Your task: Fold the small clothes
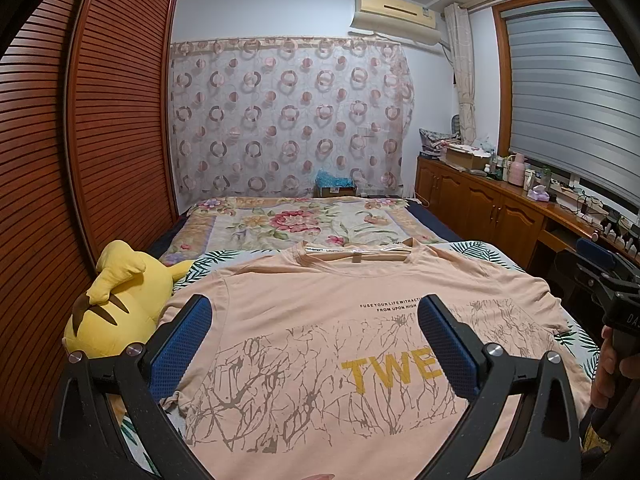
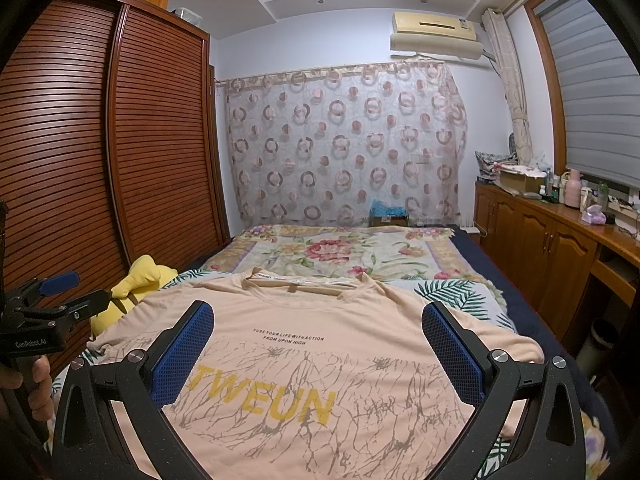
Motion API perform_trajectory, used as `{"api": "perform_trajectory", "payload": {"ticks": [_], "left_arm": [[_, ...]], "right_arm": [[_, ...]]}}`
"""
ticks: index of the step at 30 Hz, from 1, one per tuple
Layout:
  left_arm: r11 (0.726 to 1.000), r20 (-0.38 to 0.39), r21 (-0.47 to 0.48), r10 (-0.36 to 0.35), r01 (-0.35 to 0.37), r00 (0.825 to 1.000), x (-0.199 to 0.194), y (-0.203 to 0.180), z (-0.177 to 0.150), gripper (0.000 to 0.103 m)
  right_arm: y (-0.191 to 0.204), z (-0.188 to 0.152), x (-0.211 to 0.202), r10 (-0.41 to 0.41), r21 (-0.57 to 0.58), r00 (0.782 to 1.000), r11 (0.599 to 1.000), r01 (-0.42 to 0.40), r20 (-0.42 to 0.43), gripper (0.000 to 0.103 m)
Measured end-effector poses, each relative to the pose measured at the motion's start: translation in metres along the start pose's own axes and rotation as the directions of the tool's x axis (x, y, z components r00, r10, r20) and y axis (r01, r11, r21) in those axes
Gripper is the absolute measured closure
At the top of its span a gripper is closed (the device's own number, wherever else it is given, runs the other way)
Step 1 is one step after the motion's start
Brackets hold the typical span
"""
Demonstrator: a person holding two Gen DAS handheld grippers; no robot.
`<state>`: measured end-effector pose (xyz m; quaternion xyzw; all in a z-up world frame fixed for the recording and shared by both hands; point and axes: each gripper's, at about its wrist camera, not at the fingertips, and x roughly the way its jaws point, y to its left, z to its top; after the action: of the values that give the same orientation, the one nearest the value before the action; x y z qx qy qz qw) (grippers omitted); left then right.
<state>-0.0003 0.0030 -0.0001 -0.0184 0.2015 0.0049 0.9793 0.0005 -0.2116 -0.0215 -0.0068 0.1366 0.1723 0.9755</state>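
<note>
T-shirt [image 1: 320,344] lies flat, print up, on the bed [image 1: 280,220], ready for a first fold. Left gripper [image 1: 314,344] and right gripper [image 2: 318,352] hover above it, jaws apart, holding nothing.

Home bedroom. Bed [image 2: 472,252] fills the middle, covered with a floral quilt [image 2: 340,252] and a leaf-print sheet [image 2: 452,292]. Louvered wooden wardrobe [image 2: 120,140] runs along the left wall. Circle-patterned curtain [image 2: 344,148] hangs on the far wall, wall-mounted air conditioner [image 2: 434,28] above it. Low wooden cabinets [image 2: 536,240] on the right, top cluttered with bottles, a pink flask [image 2: 573,188] and boxes, under a window blind [image 2: 600,92]. Yellow plush toy [image 1: 116,308] lies at the bed's left edge.
</note>
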Motion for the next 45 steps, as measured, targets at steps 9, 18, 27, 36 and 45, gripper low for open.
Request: {"api": "perform_trajectory", "payload": {"ticks": [9,18,27,36,45], "left_arm": [[1.000,-0.001,0.000,-0.001,0.001,1.000,0.000,0.000,0.000,0.000],[1.000,-0.001,0.001,-0.001,0.001,1.000,0.000,-0.001,0.000,0.000],[1.000,-0.001,0.001,0.000,0.000,1.000,0.000,-0.001,0.000,0.000],[1.000,-0.015,0.003,0.001,-0.001,1.000,0.002,0.006,-0.005,0.000],[1.000,-0.094,-0.004,0.020,-0.021,0.995,0.022,0.029,-0.019,0.000]], "right_arm": [[0.000,0.000,0.000,-0.001,-0.001,1.000,1.000,0.001,0.002,0.000],[0.000,0.000,0.000,0.000,-0.001,1.000,1.000,0.000,0.004,0.000],[0.000,0.000,0.000,-0.004,0.001,1.000,1.000,0.004,0.007,0.000],[0.001,-0.001,0.001,0.002,0.002,1.000,1.000,-0.002,0.004,0.000],[0.001,-0.003,0.019,0.048,-0.012,0.997,0.999,-0.048,-0.055,0.000]]}}
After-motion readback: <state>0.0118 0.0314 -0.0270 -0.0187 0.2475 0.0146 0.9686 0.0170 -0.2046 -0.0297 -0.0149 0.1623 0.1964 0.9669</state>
